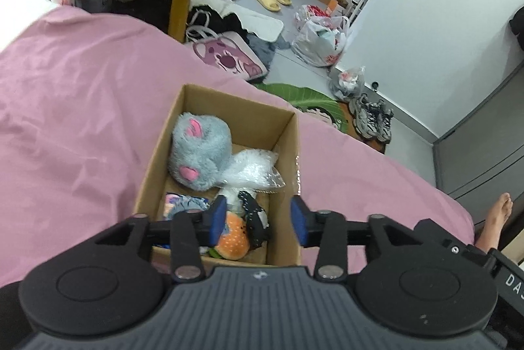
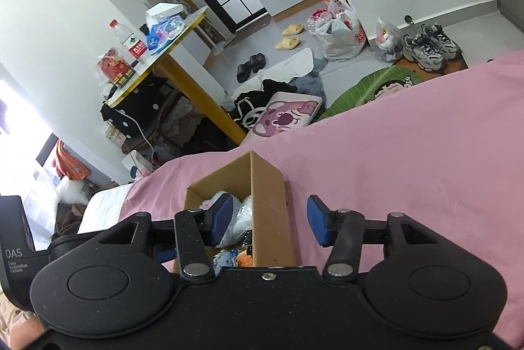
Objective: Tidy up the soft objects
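The cardboard box (image 1: 226, 173) sits on the bed (image 1: 72, 107), on the pink cover, close to the bed's foot edge where the floor begins. Inside it, at the far end, a grey plush toy (image 1: 198, 150) with pink patches leans against the left wall. Just beside it lies a clear plastic bag (image 1: 252, 168) of white stuff, touching the right wall. At the near end are an orange burger toy (image 1: 233, 237), a black and white toy (image 1: 255, 215) and a blue patterned piece (image 1: 185, 204), packed together; I cannot make out what that last one is.

The left gripper (image 1: 258, 219) hovers over the near end of the box, jaws spread wide with nothing between them, the right fingertip (image 1: 298, 217) over the box's right wall. The right gripper (image 2: 270, 222) hangs above the same box (image 2: 267, 202) from the other side, jaws also spread and empty, straddling the right wall.

Open pink cover stretches wide to the left of the box and on the right toward the bed's side edge. Past the foot edge the floor is crowded: a pink cartoon bag (image 2: 283, 117), a green mat (image 2: 366, 88), plastic bags (image 2: 339, 29), sneakers (image 2: 429, 47) and a yellow-legged table (image 2: 170, 32).
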